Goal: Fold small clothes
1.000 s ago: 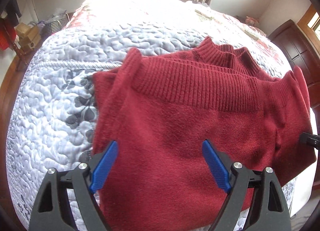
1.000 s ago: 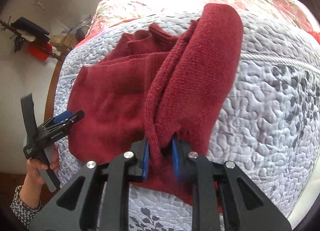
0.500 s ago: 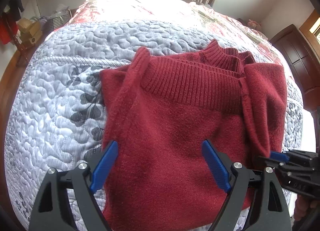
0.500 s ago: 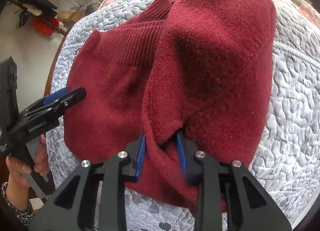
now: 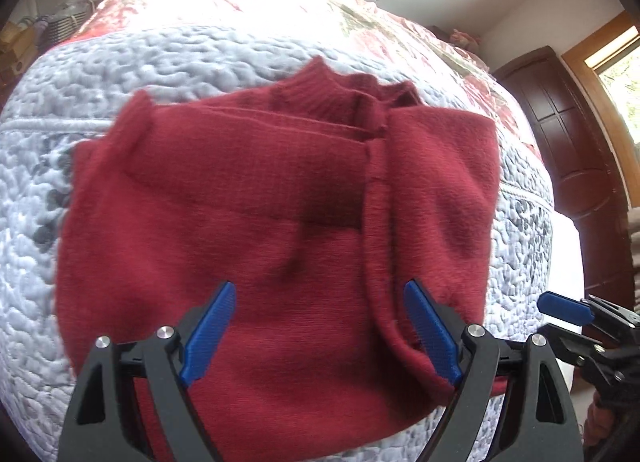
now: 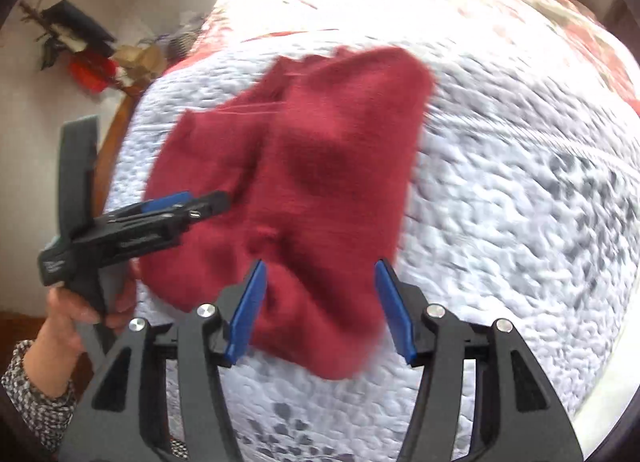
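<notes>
You've got the sweater (image 5: 248,221) lying on the bed (image 5: 168,61) with both sides folded in, both your left claw (image 5: 320,332) and right claw (image 6: 320,310) wide and empty, so probably just the final crosswise fold left.

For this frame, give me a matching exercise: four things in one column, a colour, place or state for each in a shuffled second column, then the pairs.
Things:
1. sweater
2. quilt
3. right gripper
4. wardrobe

Descriptions:
A. dark brown wood, at the right edge of the left wrist view
B. dark red, lying partly folded on the bed
C. open, holding nothing
D. pale grey, stitched texture, under the garment

Pairs: 1-B, 2-D, 3-C, 4-A

The left gripper also stands open above the sweater.
</notes>
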A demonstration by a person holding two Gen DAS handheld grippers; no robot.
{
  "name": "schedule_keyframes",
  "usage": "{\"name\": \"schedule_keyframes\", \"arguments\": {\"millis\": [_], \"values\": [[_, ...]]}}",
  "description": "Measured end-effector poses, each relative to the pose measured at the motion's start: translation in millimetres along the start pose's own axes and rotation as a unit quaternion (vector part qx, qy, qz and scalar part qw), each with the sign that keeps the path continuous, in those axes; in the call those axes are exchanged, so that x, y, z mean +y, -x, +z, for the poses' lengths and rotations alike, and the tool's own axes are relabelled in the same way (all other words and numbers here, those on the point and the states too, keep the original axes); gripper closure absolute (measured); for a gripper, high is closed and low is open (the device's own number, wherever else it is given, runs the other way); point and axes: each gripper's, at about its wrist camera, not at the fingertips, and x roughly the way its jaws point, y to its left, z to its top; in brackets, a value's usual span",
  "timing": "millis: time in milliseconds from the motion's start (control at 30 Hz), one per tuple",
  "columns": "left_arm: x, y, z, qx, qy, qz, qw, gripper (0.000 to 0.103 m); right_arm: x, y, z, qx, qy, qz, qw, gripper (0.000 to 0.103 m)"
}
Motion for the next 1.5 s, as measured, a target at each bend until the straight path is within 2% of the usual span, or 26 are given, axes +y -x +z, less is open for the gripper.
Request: {"name": "schedule_keyframes", "arguments": {"millis": [67, 200, 267, 400, 433, 500, 567, 667, 867, 1067, 1300, 1500], "values": [[-11, -9, 3, 0.008, -0.005, 0.002, 1.0, 0.016, -23, -7, -9, 0.01, -0.033, 0.004, 0.999, 0.052], [-26, -27, 6, 0.021, -0.005, 0.002, 0.9998, 0.016, -57, -28, -29, 0.031, -0.074, 0.0, 0.997, 0.053], [-30, -33, 6, 0.025, 0.001, -0.002, 0.9997, 0.02, -70, -39, -38, 0.044, -0.09, 0.002, 0.995, 0.056], [-39, -41, 4, 0.025, 0.003, -0.012, 0.9996, 0.042, -90, -49, -50, 0.053, -0.111, 0.012, 0.992, 0.057], [-42, -42, 4, 0.026, 0.004, -0.014, 0.9996, 0.045, -94, -51, -51, 0.054, -0.115, 0.013, 0.992, 0.057], [-45, -45, 4, 0.028, 0.009, -0.022, 0.9993, 0.062, -100, -51, -53, 0.053, -0.121, 0.02, 0.991, 0.057], [-49, -47, 5, 0.023, 0.014, -0.028, 0.9992, 0.073, -102, -49, -55, 0.048, -0.12, 0.028, 0.991, 0.057], [-53, -46, 4, 0.013, 0.019, -0.036, 0.9991, 0.082, -105, -46, -56, 0.045, -0.113, 0.027, 0.992, 0.057], [-45, -31, 2, -0.007, 0.035, -0.059, 0.9976, 0.086, -96, -50, -49, 0.044, -0.105, 0.03, 0.993, 0.057], [-33, 2, 3, -0.037, 0.041, -0.084, 0.9949, 0.088, -98, -53, -50, 0.046, -0.109, 0.033, 0.992, 0.057], [-15, 35, 7, -0.063, 0.038, -0.078, 0.9942, 0.088, -80, -56, -51, 0.046, -0.105, 0.036, 0.993, 0.057], [19, 63, 12, -0.078, 0.05, -0.063, 0.9937, 0.088, -63, -60, -47, 0.048, -0.088, 0.031, 0.994, 0.057]]}}
